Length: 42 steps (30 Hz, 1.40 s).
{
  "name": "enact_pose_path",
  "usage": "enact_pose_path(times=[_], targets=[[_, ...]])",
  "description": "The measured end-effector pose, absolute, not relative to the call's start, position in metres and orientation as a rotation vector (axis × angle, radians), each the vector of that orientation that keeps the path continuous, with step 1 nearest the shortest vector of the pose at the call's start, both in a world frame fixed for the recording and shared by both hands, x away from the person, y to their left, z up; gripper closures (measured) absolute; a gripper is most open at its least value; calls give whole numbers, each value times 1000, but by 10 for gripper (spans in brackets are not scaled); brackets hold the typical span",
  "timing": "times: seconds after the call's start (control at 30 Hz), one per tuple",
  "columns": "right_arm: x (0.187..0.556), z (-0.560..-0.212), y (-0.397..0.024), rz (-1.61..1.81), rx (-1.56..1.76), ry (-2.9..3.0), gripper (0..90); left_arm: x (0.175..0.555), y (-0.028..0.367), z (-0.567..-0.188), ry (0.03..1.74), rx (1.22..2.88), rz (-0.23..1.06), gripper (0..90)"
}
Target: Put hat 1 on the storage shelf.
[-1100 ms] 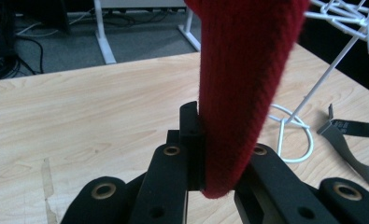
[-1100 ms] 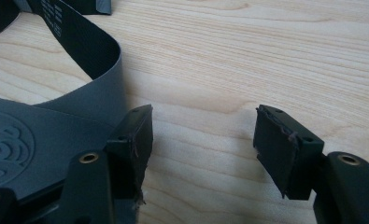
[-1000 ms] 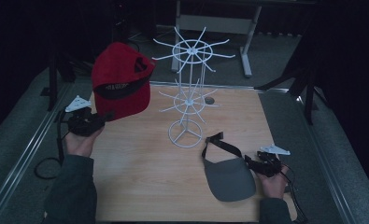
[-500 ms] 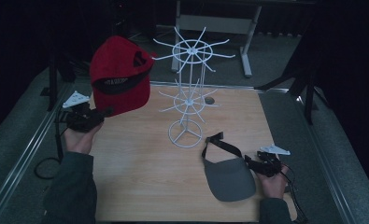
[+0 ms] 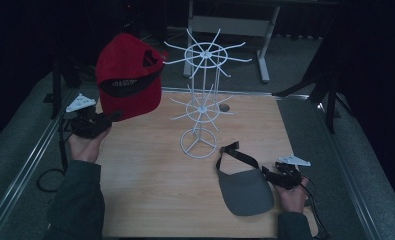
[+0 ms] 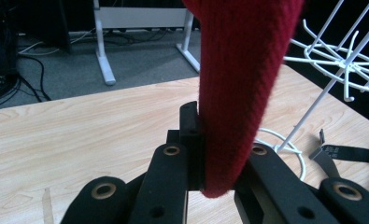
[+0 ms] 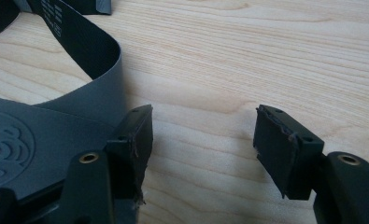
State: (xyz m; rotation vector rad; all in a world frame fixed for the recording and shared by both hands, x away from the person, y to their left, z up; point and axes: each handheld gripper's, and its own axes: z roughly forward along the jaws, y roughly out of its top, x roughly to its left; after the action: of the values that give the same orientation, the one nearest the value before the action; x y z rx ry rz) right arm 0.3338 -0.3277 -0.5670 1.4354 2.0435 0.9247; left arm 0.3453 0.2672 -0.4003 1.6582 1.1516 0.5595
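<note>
The red cap (image 5: pixel 127 82) is held up in the upper left of the high view, its brim pinched tight in the left gripper (image 5: pixel 102 122). At the lower right, the right gripper (image 7: pixel 203 149) is kept wide apart on the table (image 5: pixel 150 200), with nothing between its jaws. The grey visor (image 5: pixel 245 192) lies beside it, maybe touching one jaw.

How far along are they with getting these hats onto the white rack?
Nothing hangs on the white wire rack yet. In hand: the left gripper is shut on the red cap and holds it up beside the rack. Left: hanging it, and probably the grey visor, flat on the table by the open right gripper.
</note>
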Motion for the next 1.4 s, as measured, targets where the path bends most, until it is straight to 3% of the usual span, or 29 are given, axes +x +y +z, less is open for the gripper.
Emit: enact_pose_path(times=[1.4], targets=[[334, -567, -328, 927, 1437, 2041, 377, 351, 257, -365, 1106, 1588, 574, 858]])
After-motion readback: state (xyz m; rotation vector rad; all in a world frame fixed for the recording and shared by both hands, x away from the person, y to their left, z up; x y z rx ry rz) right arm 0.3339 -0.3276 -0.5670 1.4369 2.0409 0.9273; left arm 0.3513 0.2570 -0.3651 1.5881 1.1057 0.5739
